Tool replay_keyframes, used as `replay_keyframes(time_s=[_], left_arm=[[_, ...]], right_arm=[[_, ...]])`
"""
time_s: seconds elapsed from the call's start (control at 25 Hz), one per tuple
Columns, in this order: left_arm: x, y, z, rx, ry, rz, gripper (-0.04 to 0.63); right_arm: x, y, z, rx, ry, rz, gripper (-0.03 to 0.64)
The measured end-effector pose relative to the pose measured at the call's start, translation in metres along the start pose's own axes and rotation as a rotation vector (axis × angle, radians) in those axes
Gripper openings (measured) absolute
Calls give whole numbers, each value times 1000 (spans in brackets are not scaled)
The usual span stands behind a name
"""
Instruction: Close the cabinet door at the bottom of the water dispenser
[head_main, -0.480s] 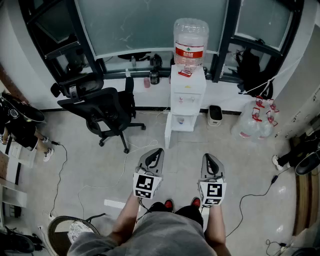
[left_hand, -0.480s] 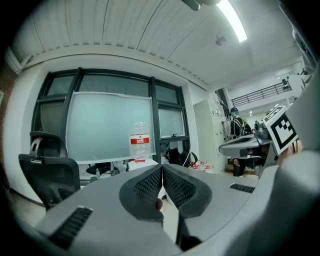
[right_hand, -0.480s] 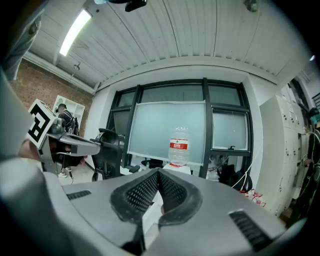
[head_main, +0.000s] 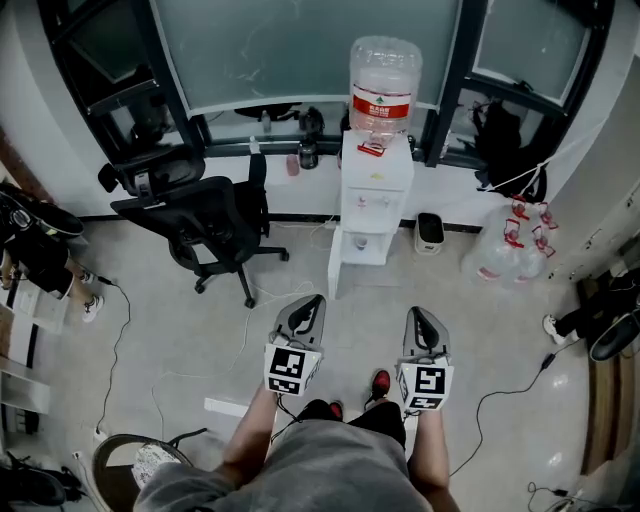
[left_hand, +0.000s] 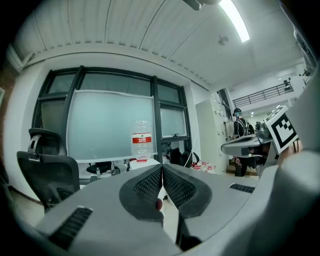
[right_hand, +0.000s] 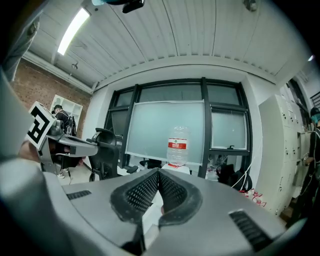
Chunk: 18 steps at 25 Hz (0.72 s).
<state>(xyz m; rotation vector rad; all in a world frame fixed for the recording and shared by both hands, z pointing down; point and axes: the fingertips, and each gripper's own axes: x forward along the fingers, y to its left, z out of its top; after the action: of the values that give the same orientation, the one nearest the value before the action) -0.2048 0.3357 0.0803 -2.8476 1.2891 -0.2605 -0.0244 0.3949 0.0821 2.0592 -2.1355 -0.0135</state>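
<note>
Stands upright at upper centre of the head view against the window wall: white water dispenser (head_main: 376, 185), long axis vertical, front turned down-frame toward the camera. Carries an inverted clear bottle (head_main: 383, 85) with a red label on top. Low on the body, open cabinet compartment (head_main: 366, 243), dark inside. Cabinet door (head_main: 336, 268) swung out at the compartment's left side, tall axis vertical, free edge pointing down-frame and slightly left, well short of closed. Lower centre of the same view, left gripper (head_main: 317, 299) and right gripper (head_main: 414, 311) side by side, each with its marker cube, both aimed up-frame at the dispenser and well apart from the door. In the left gripper view, jaws pressed together with nothing between them; in the right gripper view, likewise together and empty. Dispenser and bottle visible straight ahead past the jaw tips in both gripper views. Left of the dispenser, black office chair (head_main: 215, 225); to its right, small bin (head_main: 431, 230) and a cluster of spare water bottles (head_main: 505, 248) on the floor.
</note>
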Motion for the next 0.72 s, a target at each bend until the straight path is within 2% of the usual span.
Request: replay_keyframes(time_s=[0.36, 0.72], left_arm=[[60, 23, -1, 6, 19, 31, 25], [166, 45, 11, 0, 54, 102, 25]], right_arm=[[68, -23, -4, 13, 0, 35, 20], [175, -86, -5, 38, 11, 107, 20]])
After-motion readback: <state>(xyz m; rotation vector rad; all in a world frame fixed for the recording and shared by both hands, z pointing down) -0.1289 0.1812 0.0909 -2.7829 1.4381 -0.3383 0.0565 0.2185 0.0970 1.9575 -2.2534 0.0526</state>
